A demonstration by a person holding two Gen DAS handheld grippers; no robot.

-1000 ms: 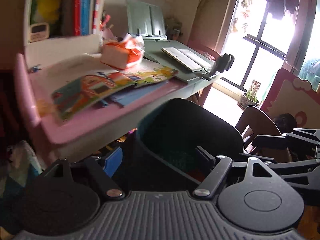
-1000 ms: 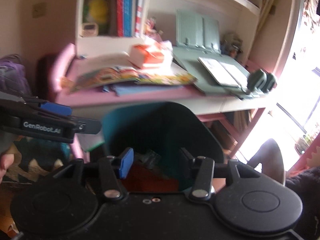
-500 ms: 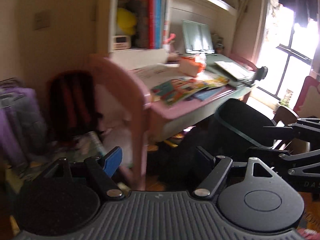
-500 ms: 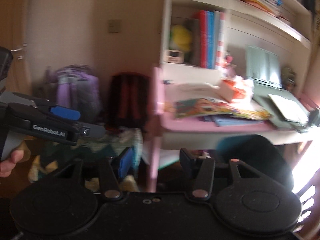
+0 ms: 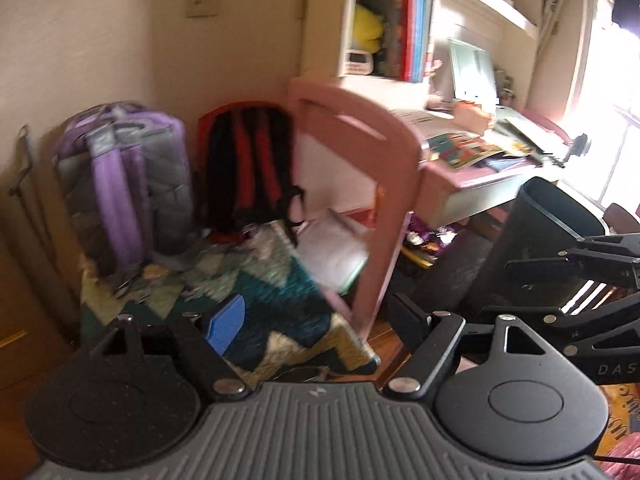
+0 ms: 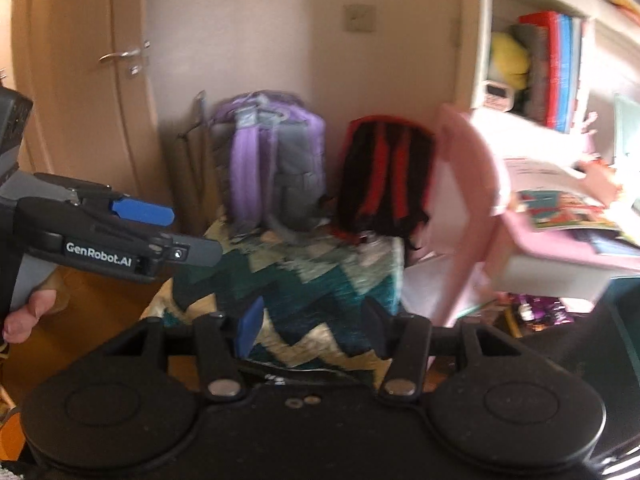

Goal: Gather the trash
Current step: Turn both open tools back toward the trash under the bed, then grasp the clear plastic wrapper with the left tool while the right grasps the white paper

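Both views had swung away from the worktop (image 5: 472,184) toward the wall on its left side, and both were blurred by motion. A second before, each camera faced the dark bin (image 5: 536,248) head-on with the pink worktop behind it; now the bin sat at the right edge of the left wrist view, and only a dark mass at the right edge of the right wrist view.

Order of items, large to small:

1. The zigzag-patterned rug (image 6: 320,292) filled the centre of both views.
2. The purple backpack (image 6: 272,160) and the red-and-black backpack (image 6: 384,172) stood against the wall, at the rug's far edge.
3. Purple wrappers (image 6: 536,308) and other scraps lay on the floor under the worktop, near the bin. These appeared to be the trash.

The left gripper (image 5: 316,320) had its fingers spread, nothing between them. The right gripper (image 6: 316,328) had its fingers spread and opening slightly, also empty. A hand (image 6: 28,312) carried the left gripper at the left edge of the right wrist view.

Judgement: with the bin left behind and both grippers empty, the swing read as a search for the next piece of trash. No piece could be made out on the rug through the blur
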